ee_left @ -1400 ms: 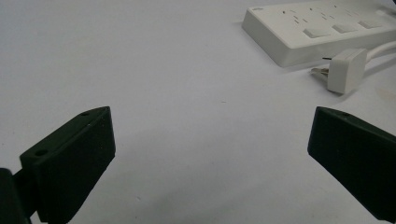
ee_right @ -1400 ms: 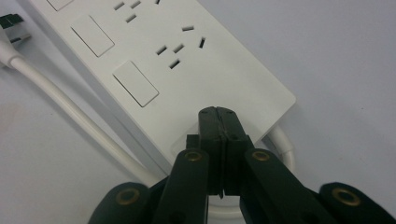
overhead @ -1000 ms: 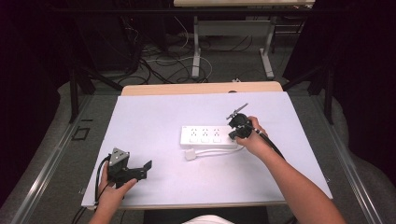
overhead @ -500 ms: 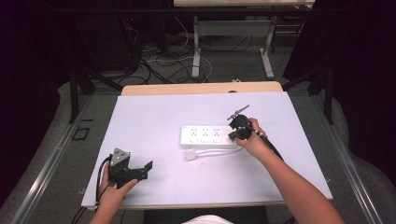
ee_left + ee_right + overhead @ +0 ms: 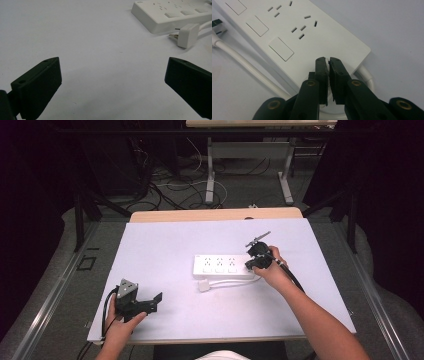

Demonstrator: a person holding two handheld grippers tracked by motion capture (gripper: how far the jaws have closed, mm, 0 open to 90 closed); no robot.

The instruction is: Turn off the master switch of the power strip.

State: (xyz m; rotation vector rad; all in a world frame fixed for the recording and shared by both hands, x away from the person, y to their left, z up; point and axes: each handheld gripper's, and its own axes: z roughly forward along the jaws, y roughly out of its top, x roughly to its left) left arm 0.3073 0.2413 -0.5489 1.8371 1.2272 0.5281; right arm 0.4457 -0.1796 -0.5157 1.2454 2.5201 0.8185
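My right tongs (image 5: 327, 65) are pinched together over the end of the hard, light power strip (image 5: 222, 265) mid-tabletop (image 5: 165, 245), my left tongs (image 5: 112, 85) wide apart, so I'd grab its sides

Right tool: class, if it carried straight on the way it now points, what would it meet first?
Probably the power strip: the shut right tool sits at its cable end, aimed along its top. How high it hangs above the strip is unclear.
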